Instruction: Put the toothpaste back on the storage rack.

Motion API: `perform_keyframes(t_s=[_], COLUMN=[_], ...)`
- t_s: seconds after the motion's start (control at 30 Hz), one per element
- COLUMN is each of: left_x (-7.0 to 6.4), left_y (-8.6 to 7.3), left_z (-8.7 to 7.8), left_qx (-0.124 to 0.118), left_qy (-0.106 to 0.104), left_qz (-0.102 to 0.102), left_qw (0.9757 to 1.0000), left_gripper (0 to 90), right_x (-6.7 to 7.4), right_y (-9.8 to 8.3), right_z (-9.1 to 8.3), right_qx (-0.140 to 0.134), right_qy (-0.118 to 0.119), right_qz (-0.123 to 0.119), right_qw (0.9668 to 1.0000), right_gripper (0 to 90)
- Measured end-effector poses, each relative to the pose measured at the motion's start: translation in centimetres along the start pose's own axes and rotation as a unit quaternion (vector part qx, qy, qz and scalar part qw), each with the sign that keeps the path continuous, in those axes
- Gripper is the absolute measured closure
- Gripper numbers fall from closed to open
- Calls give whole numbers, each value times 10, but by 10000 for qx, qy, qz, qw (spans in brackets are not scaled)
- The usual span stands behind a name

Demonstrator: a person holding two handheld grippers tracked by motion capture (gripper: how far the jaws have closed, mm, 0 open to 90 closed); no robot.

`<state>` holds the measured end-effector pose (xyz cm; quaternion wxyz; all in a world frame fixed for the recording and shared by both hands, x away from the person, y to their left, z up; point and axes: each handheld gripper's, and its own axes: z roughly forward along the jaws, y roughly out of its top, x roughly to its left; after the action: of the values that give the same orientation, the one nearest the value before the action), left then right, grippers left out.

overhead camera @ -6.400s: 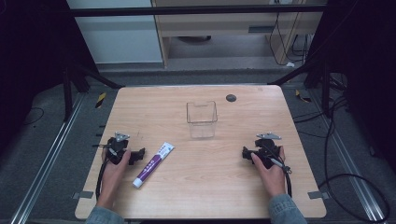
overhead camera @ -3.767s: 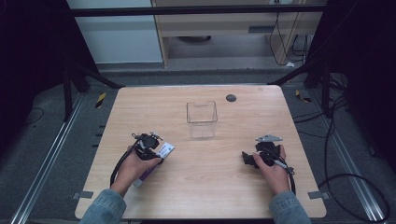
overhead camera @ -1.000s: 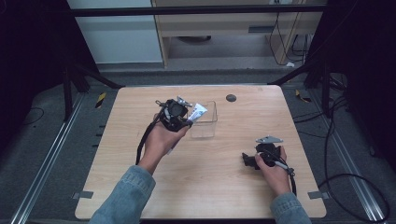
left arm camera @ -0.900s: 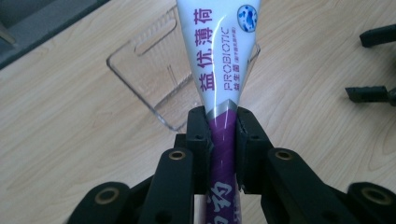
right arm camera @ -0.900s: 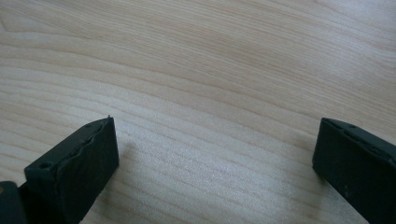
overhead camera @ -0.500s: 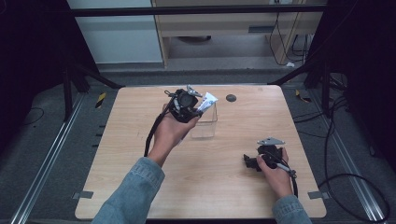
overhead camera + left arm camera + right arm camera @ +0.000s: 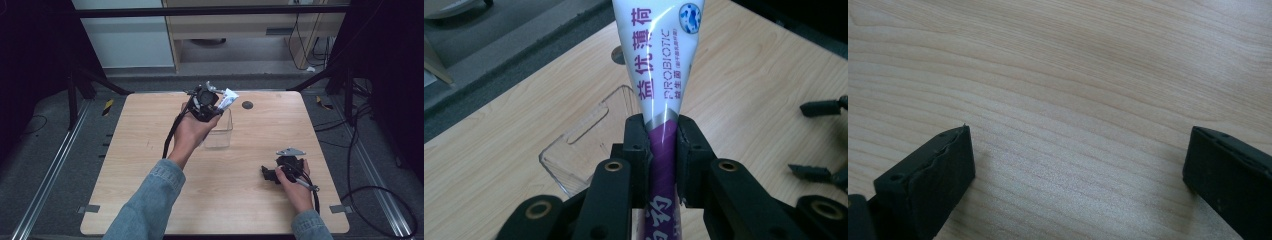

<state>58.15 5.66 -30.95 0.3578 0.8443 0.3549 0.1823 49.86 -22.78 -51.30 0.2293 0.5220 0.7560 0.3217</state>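
A white and purple toothpaste tube (image 7: 229, 97) is clamped in my left gripper (image 7: 212, 102), which is raised over the far rim of a clear plastic box (image 7: 220, 132). In the left gripper view the jaws are shut on the tube (image 7: 664, 65) at its purple band, the gripper (image 7: 663, 135) tilted over the box (image 7: 584, 135). My right gripper (image 7: 266, 174) rests on the table (image 7: 150, 200) at the front right, jaws open. In its own view the right gripper (image 7: 1078, 160) has only bare wood (image 7: 1073, 75) between its jaws.
A small dark round disc (image 7: 247, 104) sits on the table just right of the box, near the far edge. My right gripper (image 7: 819, 140) also shows at the right edge of the left gripper view. Cables and metal frame rails surround the table.
My left gripper picked the tube up from the front left of the table and carried it up to the box; in the last second it moved right and higher. The right gripper stayed put.
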Motion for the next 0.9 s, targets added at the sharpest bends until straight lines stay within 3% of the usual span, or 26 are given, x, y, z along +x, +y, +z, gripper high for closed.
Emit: perform_keyframes(t_s=[0.23,0.67,0.9], left_x=[2,-2,5], left_y=[9,30,39], left_z=[7,5,9], left_qx=[38,-250,-428], left_qy=[77,176,115], left_qz=[45,110,-88], left_qw=[10000,9995,9990], left_gripper=[777,777,776], right_x=[0,0,0], right_y=[0,0,0], right_z=[0,0,0], right_qx=[6,16,10], right_qy=[-19,-32,-23], right_qz=[20,2,23], right_qw=[10000,10000,10000], right_gripper=[5,5,5])
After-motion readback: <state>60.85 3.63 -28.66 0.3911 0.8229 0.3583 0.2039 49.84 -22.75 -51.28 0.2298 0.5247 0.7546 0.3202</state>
